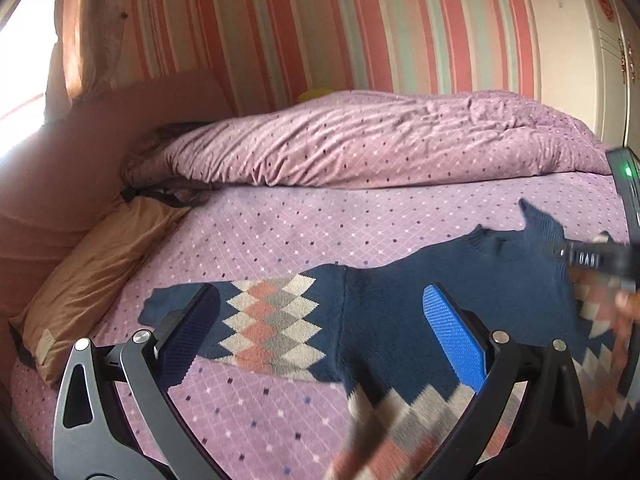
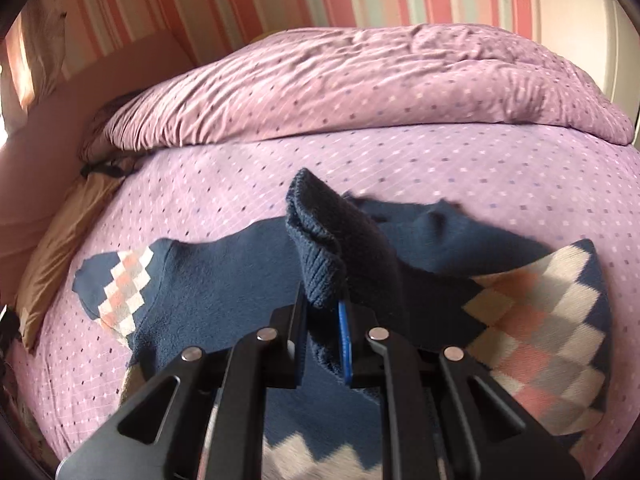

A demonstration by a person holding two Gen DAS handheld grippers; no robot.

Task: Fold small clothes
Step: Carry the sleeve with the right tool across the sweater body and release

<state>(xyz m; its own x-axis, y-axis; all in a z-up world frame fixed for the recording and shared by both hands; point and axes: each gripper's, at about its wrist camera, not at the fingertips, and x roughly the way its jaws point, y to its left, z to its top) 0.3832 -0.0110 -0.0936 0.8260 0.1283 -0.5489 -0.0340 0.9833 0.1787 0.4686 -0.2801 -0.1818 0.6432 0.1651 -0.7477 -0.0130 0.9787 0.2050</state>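
In the left wrist view, the navy sweater (image 1: 400, 312) with its argyle diamonds lay spread across the lower half of the frame on the purple bedsheet (image 1: 280, 224), one sleeve (image 1: 248, 320) stretched flat toward the lower left. The left gripper (image 1: 324, 320) stood wide open above it with nothing between its blue pads, one finger over the sleeve's cuff and the other over the body. At the right edge the right gripper (image 1: 580, 258) showed only as a blurred dark bar by the lifted ribbed cuff. A rumpled duvet (image 1: 380, 140) filled the centre and an orange pillow (image 1: 92, 272) lay at the left edge. In the right wrist view, the right gripper (image 2: 324, 316) sat at lower centre, its jaws nearly closed and pinching the ribbed cuff (image 2: 316, 240) of the other sleeve, which stood up above the fingers; the sweater (image 2: 224, 280) body spread below and to the left, with argyle panels at the left and lower right. The step in hand looked like folding this sleeve inward over the body. To do it well, the pinch ought to stay firm while the cuff was carried across low and level, so the knit did not drag the body or bunch at the shoulder, then laid flat on the chest before release. The open left gripper could press the body down to hold it in place.
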